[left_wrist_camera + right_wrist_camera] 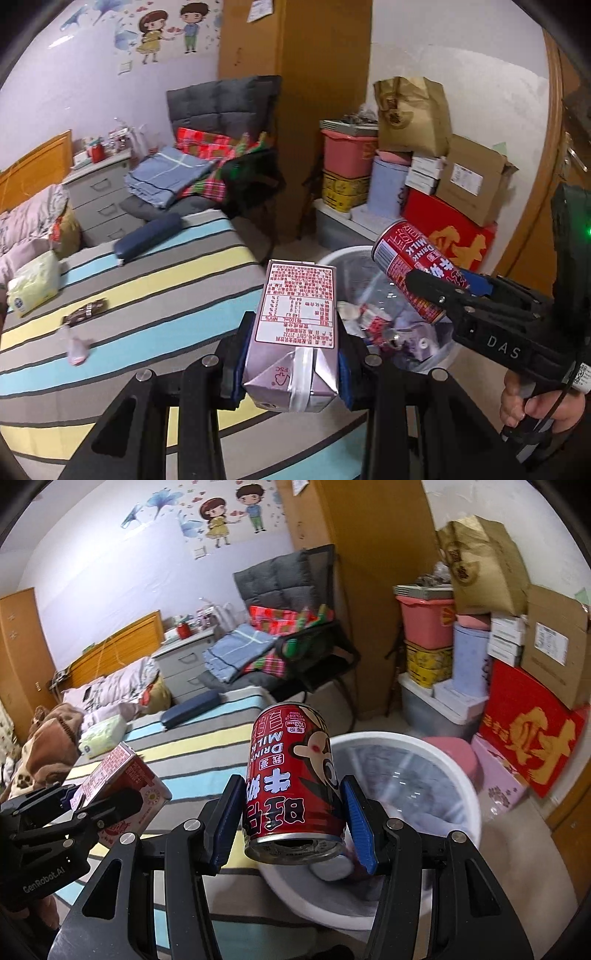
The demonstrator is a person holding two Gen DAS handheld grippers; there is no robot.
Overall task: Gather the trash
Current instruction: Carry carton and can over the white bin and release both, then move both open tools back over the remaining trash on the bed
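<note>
My left gripper (291,369) is shut on a pinkish drink carton (295,325), held over the bed's edge beside the bin. That carton (122,779) and the left gripper (88,805) also show at the left of the right wrist view. My right gripper (291,819) is shut on a red milk drink can (291,782), its opened top facing the camera. In the left wrist view the can (417,273) hangs tilted above the white bin (343,254) in the right gripper (447,288). The white bin (458,775) holds several pieces of rubbish.
A striped bed (147,288) carries a dark wrapper (85,312), a pink scrap (75,347), a tissue pack (33,284) and a blue case (147,238). A chair with folded cloth (207,162) stands behind. Stacked boxes (443,173) crowd the wall by the bin.
</note>
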